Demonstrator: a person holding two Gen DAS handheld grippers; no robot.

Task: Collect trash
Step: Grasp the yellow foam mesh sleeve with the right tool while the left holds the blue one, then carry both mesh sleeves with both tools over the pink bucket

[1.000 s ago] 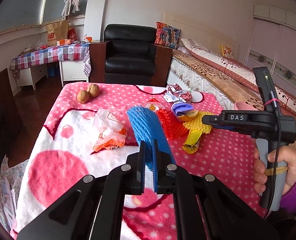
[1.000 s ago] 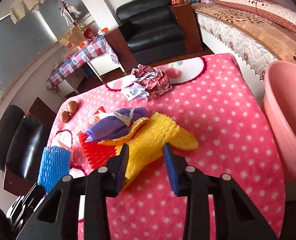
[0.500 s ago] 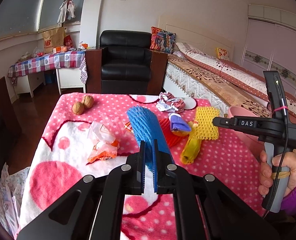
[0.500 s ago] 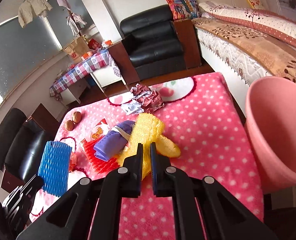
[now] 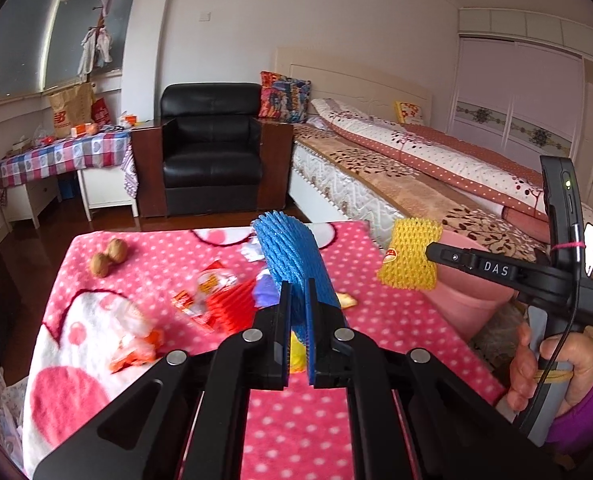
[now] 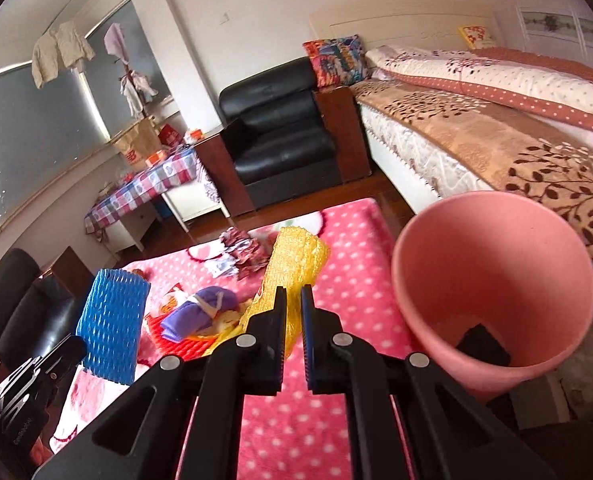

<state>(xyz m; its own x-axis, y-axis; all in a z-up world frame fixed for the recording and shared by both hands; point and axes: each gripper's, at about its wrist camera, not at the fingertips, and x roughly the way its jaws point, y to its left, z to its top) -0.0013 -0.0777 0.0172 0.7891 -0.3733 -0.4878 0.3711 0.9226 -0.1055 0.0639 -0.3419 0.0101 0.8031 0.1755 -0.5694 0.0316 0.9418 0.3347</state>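
Note:
My left gripper [image 5: 297, 292] is shut on a blue foam net sleeve [image 5: 292, 260] and holds it above the pink dotted table [image 5: 376, 320]. The sleeve also shows in the right wrist view [image 6: 112, 328]. My right gripper [image 6: 293, 300] is shut on a yellow foam net sleeve [image 6: 296, 268], lifted beside the pink bin [image 6: 492, 292]. In the left wrist view the yellow sleeve [image 5: 410, 258] hangs from the right gripper near the bin [image 5: 472, 300]. A red foam net [image 5: 232, 308], a purple cloth bundle [image 6: 200, 312], snack wrappers [image 5: 204, 284] and crumpled paper [image 6: 240, 256] lie on the table.
Two walnuts [image 5: 108, 258] sit at the table's far left. A black armchair [image 5: 212, 160] stands behind the table and a bed [image 5: 416, 168] runs along the right. A checkered side table [image 5: 56, 160] is at the far left.
Both grippers have risen with their sleeves. The right gripper closed on the yellow sleeve, lifted it off the table and moved it right, next to the pink bin.

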